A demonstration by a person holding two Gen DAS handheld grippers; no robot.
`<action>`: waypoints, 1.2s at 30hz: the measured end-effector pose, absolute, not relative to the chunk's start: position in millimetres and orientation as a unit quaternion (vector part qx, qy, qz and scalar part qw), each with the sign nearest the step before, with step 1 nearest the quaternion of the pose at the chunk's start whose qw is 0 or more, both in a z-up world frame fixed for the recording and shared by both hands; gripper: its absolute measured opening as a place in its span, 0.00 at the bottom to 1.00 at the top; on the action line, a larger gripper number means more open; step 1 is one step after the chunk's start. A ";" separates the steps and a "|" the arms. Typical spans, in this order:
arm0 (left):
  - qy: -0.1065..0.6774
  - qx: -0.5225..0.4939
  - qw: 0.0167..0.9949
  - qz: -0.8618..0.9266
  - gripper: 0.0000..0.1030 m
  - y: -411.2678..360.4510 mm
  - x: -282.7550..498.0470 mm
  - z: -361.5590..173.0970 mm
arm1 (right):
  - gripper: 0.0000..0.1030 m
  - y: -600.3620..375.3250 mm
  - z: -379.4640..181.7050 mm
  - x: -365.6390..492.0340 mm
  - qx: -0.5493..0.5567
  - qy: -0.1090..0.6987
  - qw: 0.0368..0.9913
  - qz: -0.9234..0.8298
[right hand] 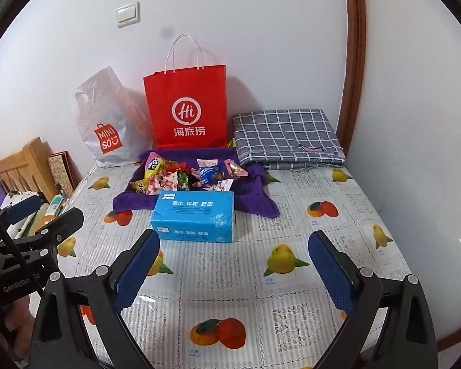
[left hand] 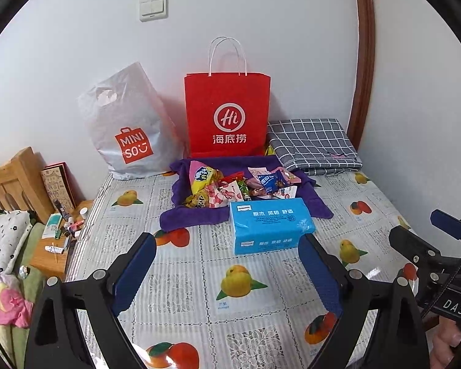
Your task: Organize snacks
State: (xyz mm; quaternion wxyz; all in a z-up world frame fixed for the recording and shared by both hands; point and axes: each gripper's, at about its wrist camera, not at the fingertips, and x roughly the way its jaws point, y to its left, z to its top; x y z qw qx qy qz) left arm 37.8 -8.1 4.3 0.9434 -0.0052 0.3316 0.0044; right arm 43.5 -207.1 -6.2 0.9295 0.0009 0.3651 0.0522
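A pile of snack packets [left hand: 230,187] lies on a purple towel [left hand: 193,215] at the back of the table; it also shows in the right wrist view [right hand: 184,178]. A blue tissue pack [left hand: 270,226] [right hand: 195,220] sits just in front of the pile. A red paper bag [left hand: 227,117] [right hand: 187,110] and a grey Miniso plastic bag [left hand: 126,132] [right hand: 107,126] stand against the wall behind. My left gripper [left hand: 227,243] is open and empty, short of the tissue pack. My right gripper [right hand: 233,240] is open and empty, also in front of it.
The table has a fruit-print cover [left hand: 199,292]. A folded grey checked cloth [left hand: 313,144] lies at the back right. A wooden side shelf with small bottles [left hand: 64,227] stands left of the table. A wooden door frame [left hand: 365,46] runs up the right.
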 end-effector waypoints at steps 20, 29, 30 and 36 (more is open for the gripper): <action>0.337 -0.009 0.941 0.003 0.91 -5.2 38.0 2.6 | 0.94 -206.8 -5.0 37.7 0.006 0.359 0.932 0.053; 0.341 -0.010 0.940 0.006 0.91 -5.8 38.8 -0.6 | 0.94 -208.7 -5.7 38.3 0.011 0.359 0.932 0.052; 0.341 -0.009 0.940 0.006 0.91 -6.0 39.0 -1.2 | 0.94 -208.8 -5.8 38.3 0.011 0.359 0.932 0.052; 0.341 -0.009 0.940 0.006 0.91 -5.7 39.1 -1.3 | 0.94 -209.9 -6.5 38.6 0.014 0.358 0.932 0.052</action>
